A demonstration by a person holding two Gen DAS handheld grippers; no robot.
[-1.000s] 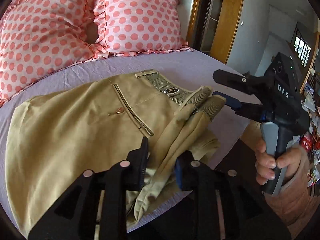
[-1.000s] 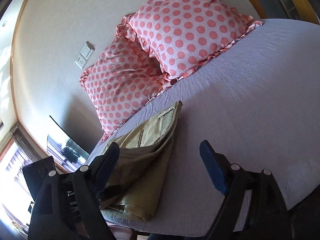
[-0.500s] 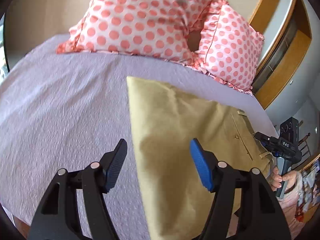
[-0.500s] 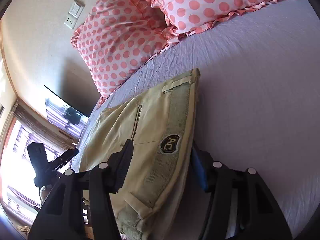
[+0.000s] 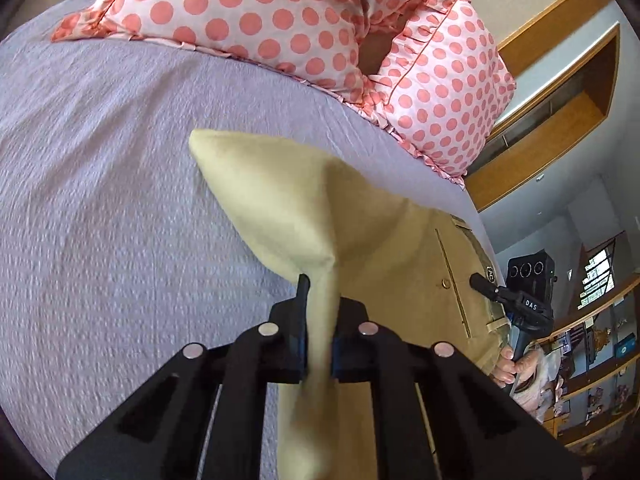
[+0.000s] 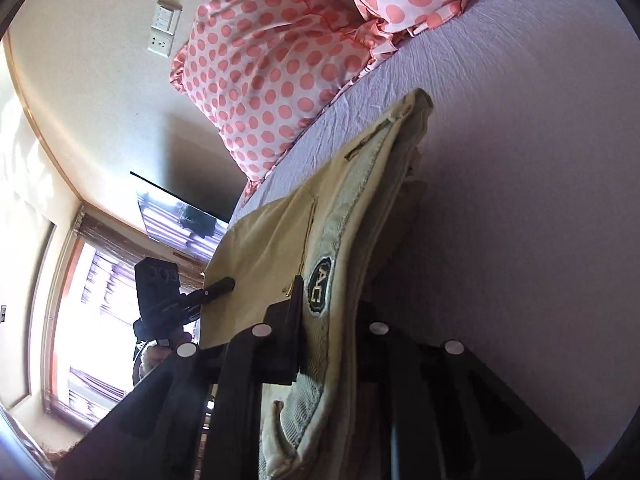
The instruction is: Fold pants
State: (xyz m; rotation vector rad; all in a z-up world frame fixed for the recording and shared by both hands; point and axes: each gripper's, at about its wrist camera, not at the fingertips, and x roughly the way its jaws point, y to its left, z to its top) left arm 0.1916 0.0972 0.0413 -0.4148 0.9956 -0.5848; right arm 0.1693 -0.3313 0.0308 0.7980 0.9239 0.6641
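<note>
The khaki pants [image 5: 360, 240] lie folded on the lilac bed sheet [image 5: 100, 200]. My left gripper [image 5: 318, 344] is shut on the folded edge of the pants, which rises in a peak from the jaws. My right gripper [image 6: 324, 344] is shut on the waistband end of the pants [image 6: 332, 280], by the dark oval badge [image 6: 320, 284]. In the left wrist view the right gripper [image 5: 508, 300] shows at the waistband, far right. In the right wrist view the left gripper [image 6: 188, 300] shows at the pants' far edge.
Two pink polka-dot pillows [image 5: 260, 12] [image 5: 444, 92] lie at the head of the bed. A wooden door frame [image 5: 552, 128] and shelves [image 5: 592, 360] stand past the bed's right side. A window [image 6: 88, 320] and wall socket [image 6: 164, 32] are on the other side.
Both grippers have gone from open to shut on the pants. The left one has pinched the folded edge and lifted it; the right one has closed on the waistband.
</note>
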